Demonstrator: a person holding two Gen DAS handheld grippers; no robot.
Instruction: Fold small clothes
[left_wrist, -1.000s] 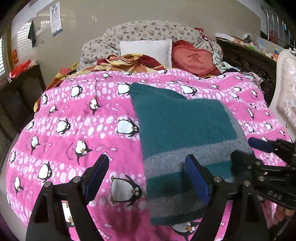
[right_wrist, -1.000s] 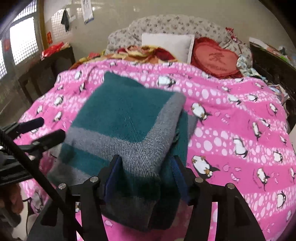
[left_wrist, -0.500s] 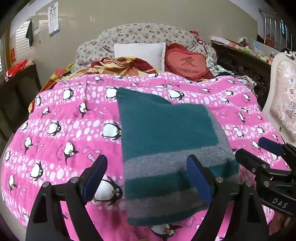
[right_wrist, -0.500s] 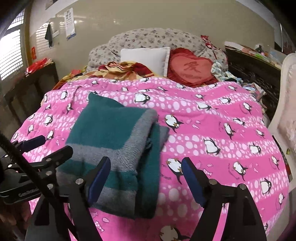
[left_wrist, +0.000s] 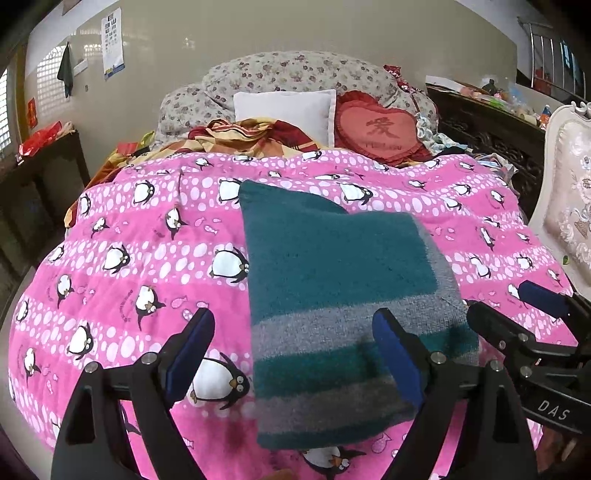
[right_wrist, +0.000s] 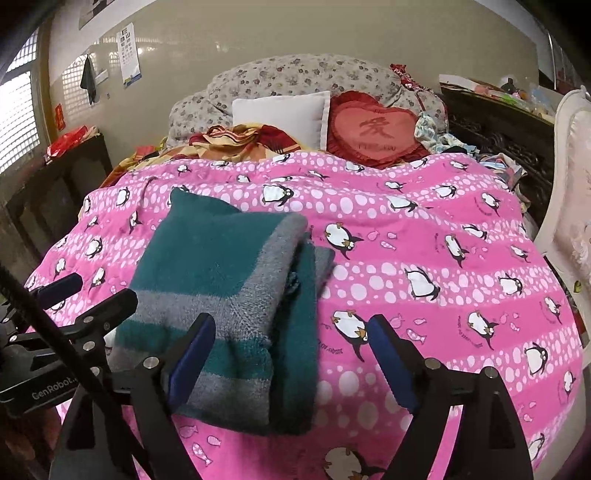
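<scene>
Folded teal-and-grey sweater (left_wrist: 340, 302) flat on pink penguin quilt (left_wrist: 140, 251), grippers clear

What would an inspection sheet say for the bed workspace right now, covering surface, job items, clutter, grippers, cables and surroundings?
Surface: pink penguin quilt spread over the bed.
Job's things: teal and grey sweater lying folded on the quilt, held by neither gripper.
Clutter: white pillow, red heart cushion and crumpled striped cloth at the headboard end.
Grippers: left gripper open; right gripper open, its jaws have just been opening, sweater edge between them untouched.
Cables: black cable beside the left gripper.
Surroundings: dark cabinet, wall poster.
</scene>
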